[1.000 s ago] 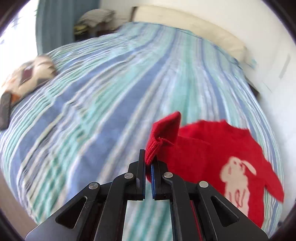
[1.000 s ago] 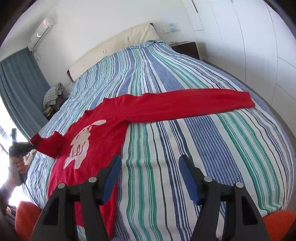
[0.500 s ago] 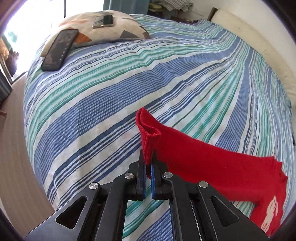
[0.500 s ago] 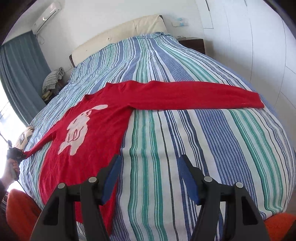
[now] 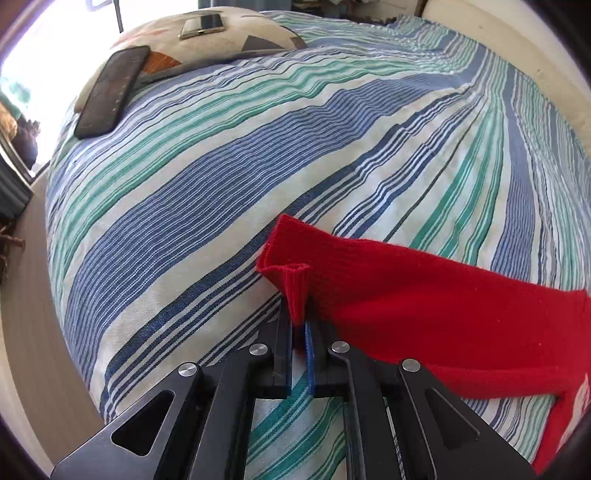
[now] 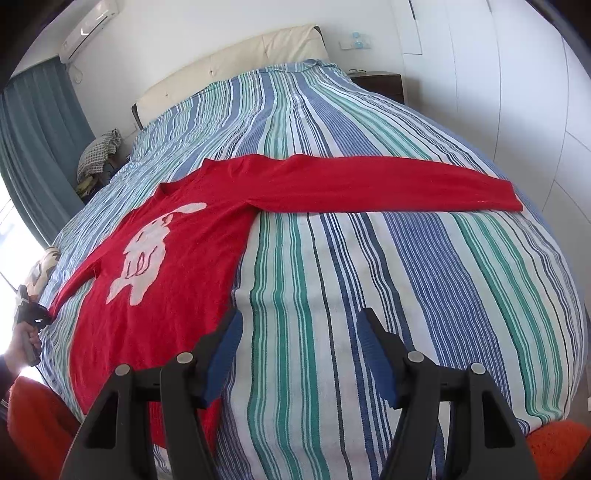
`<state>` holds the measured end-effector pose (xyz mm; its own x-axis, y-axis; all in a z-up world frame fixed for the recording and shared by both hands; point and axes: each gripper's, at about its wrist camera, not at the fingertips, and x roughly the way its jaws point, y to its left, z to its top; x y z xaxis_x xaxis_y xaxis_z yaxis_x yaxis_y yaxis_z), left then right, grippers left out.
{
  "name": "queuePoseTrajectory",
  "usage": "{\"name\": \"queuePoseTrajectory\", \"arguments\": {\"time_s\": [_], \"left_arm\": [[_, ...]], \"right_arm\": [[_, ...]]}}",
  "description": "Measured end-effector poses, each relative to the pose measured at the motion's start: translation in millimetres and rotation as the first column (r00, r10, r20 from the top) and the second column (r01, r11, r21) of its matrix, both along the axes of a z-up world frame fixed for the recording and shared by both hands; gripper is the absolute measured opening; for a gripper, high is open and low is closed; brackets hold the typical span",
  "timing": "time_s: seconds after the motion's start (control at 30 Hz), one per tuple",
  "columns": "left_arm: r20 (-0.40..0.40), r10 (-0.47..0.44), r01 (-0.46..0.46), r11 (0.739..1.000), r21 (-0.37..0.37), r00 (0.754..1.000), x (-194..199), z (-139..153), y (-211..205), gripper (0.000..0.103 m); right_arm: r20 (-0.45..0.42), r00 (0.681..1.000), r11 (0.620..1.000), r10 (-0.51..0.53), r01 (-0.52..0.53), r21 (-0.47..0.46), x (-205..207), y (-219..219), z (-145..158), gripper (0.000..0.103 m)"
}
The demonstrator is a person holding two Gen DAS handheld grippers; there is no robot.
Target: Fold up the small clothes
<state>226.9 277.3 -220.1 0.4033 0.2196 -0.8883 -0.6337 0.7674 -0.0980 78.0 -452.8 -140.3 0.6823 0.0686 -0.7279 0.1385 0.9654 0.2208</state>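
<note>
1. A red sweater (image 6: 177, 280) with a white rabbit design (image 6: 147, 251) lay flat, front up, on a bed covered by a blue, green and white striped bedspread (image 6: 369, 277).
2. At the far left of the right wrist view, the left gripper (image 5: 298, 325) pinched the cuff (image 5: 295, 291) of the sweater's left-hand sleeve near the bed's edge; its jaws were nearly together on a fold of the red knit.
3. In the left wrist view, that sleeve (image 5: 424, 306) ran rightward from the jaws across the stripes, and the sweater's body was cut off at the frame's right edge.
4. Beyond the cuff, a patterned pillow (image 5: 221, 40) sat at the bedspread's far left corner, with a dark phone (image 5: 110, 92) and a lighter phone (image 5: 201, 26) lying on it, well apart from the sleeve.
5. The other sleeve (image 6: 388, 184) stretched straight to the right across the bed.
6. The right gripper (image 6: 299, 354) hovered over bare bedspread just right of the sweater's hem, jaws wide and holding nothing.
7. A cream headboard (image 6: 236, 62), a teal curtain (image 6: 37, 140) and a wall-mounted air conditioner (image 6: 92, 26) stood behind.
8. The hand holding the left gripper was partly cut off and washed out by window glare.
</note>
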Motion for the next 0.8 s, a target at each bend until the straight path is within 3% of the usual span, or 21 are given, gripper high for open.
{"name": "queuePoseTrajectory", "arguments": {"time_s": [0.03,0.07,0.13,0.23,0.37,0.47,0.57,0.63,0.67,0.7,0.77,0.8], "left_arm": [[0.011,-0.002,0.002,1.000,-0.028,1.000,-5.0,4.5,3.0,0.020],[0.020,0.011,-0.010,0.999,-0.046,1.000,-11.9,10.6,5.8,0.041],[0.051,0.053,-0.053,0.999,-0.004,0.997,-29.5,28.3,4.8,0.057],[0.125,0.024,-0.032,0.998,0.059,0.992,-44.4,55.9,-12.7,0.057],[0.180,-0.169,0.162,0.986,0.049,0.969,-20.4,79.2,-72.1,0.057],[0.196,-0.351,0.347,0.936,0.056,0.916,8.7,85.4,-135.7,0.057],[0.165,-0.474,0.463,0.880,0.103,0.865,36.7,73.8,-189.0,0.060],[0.030,-0.462,0.457,0.883,0.104,0.886,57.3,43.6,-198.9,0.060],[-0.065,-0.412,0.417,0.903,0.102,0.909,63.6,22.8,-192.4,0.057],[-0.110,-0.361,0.371,0.925,0.088,0.926,61.8,6.2,-180.4,0.056],[-0.035,-0.331,0.333,0.941,0.064,0.943,44.1,5.3,-159.1,0.055],[-0.054,-0.328,0.332,0.939,0.095,0.943,38.0,8.6,-155.1,0.055]], "right_arm": [[0.001,1.000,1.000,-0.001,0.001,-0.005,-0.1,1.0,0.3,0.066],[0.004,1.000,1.000,-0.002,0.002,-0.009,-0.2,1.3,0.7,0.070],[0.010,1.000,1.000,-0.002,0.002,-0.009,-1.3,1.8,1.3,0.072],[0.005,1.000,1.000,0.002,-0.002,-0.007,-1.1,1.2,0.0,0.072],[-0.004,1.000,1.000,0.007,-0.007,0.004,0.8,2.4,-2.3,0.072],[-0.002,1.000,1.000,0.021,-0.021,-0.007,-0.3,6.9,-1.5,0.072],[-0.001,0.999,0.999,0.032,-0.033,-0.015,-2.0,10.1,-1.1,0.072],[-0.007,0.999,0.999,0.032,-0.032,-0.010,-2.4,9.4,-2.2,0.072],[-0.008,1.000,1.000,0.029,-0.029,-0.004,-2.6,7.9,-2.4,0.072],[-0.008,1.000,1.000,0.024,-0.024,0.005,-3.1,5.9,-2.4,0.072],[-0.007,1.000,1.000,0.012,-0.011,0.025,-4.4,0.8,-2.4,0.072],[-0.006,1.000,0.999,0.005,-0.005,0.033,-5.3,-1.6,-2.9,0.072]]}}
